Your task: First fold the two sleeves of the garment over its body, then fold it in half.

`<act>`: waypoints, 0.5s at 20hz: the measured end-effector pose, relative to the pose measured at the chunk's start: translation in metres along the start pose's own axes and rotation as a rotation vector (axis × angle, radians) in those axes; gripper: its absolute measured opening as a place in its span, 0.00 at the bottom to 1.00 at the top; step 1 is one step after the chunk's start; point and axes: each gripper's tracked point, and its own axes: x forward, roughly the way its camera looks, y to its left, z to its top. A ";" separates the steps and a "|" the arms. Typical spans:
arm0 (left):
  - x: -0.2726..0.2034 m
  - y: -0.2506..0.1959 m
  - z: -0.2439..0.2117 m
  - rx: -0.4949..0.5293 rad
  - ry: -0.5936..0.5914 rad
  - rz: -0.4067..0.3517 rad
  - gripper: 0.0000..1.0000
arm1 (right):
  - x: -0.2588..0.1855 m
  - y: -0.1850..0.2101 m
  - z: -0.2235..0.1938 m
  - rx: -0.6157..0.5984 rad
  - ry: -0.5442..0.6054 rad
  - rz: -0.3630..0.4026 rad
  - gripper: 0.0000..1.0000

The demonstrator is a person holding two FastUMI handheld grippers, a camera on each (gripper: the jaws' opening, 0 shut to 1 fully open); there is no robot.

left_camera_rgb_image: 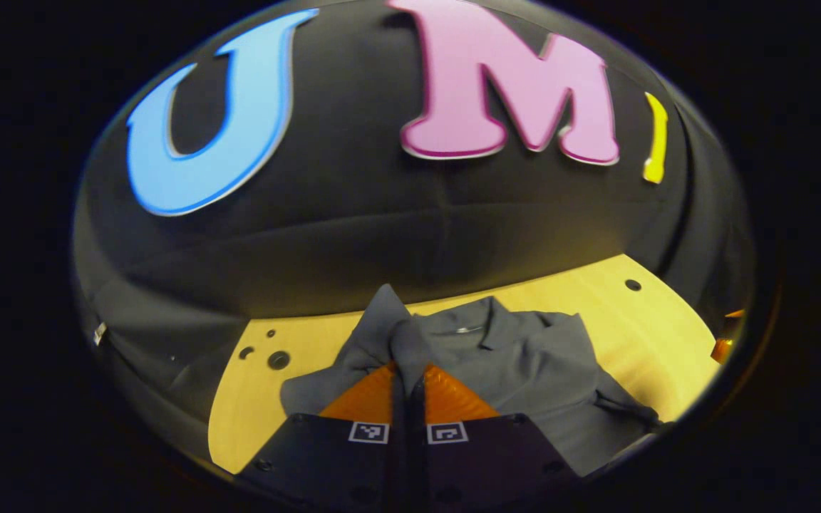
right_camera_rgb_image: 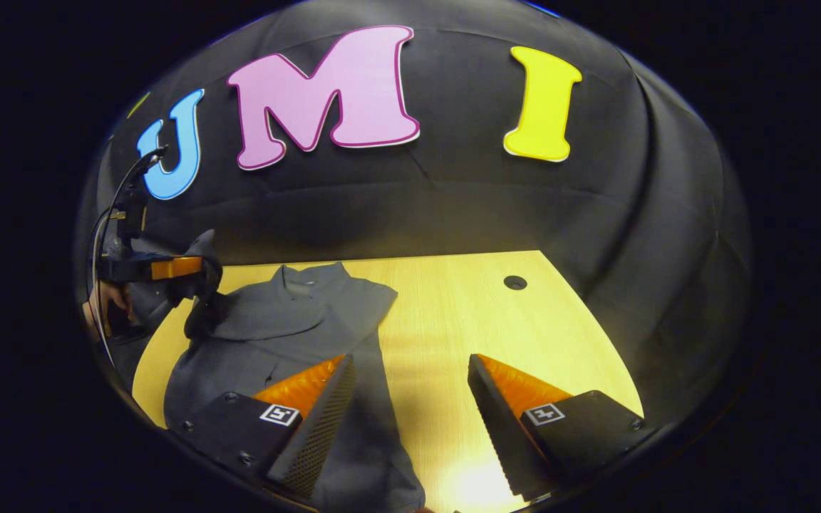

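Observation:
A grey collared shirt (left_camera_rgb_image: 524,356) lies on the light wooden table (left_camera_rgb_image: 638,335). In the left gripper view my left gripper (left_camera_rgb_image: 408,370) is shut on a bunched grey sleeve (left_camera_rgb_image: 382,331), lifted off the table in front of the collar. The right gripper view shows the shirt (right_camera_rgb_image: 275,320) at the left, with the other sleeve (right_camera_rgb_image: 375,442) running down beside my left finger. My right gripper (right_camera_rgb_image: 410,363) stands open over the table, nothing between its fingers. Far left there, the left gripper (right_camera_rgb_image: 182,269) holds the raised sleeve, a hand behind it.
The table (right_camera_rgb_image: 453,313) has a round cable hole (right_camera_rgb_image: 515,282) at the back right and smaller holes (left_camera_rgb_image: 279,360) at its left end. Black cloth walls close in behind and at both sides. An orange part (left_camera_rgb_image: 723,349) shows at the far right edge.

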 end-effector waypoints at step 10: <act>0.051 -0.154 0.003 0.012 0.022 -0.158 0.05 | 0.017 -0.018 -0.023 0.008 0.057 0.091 0.99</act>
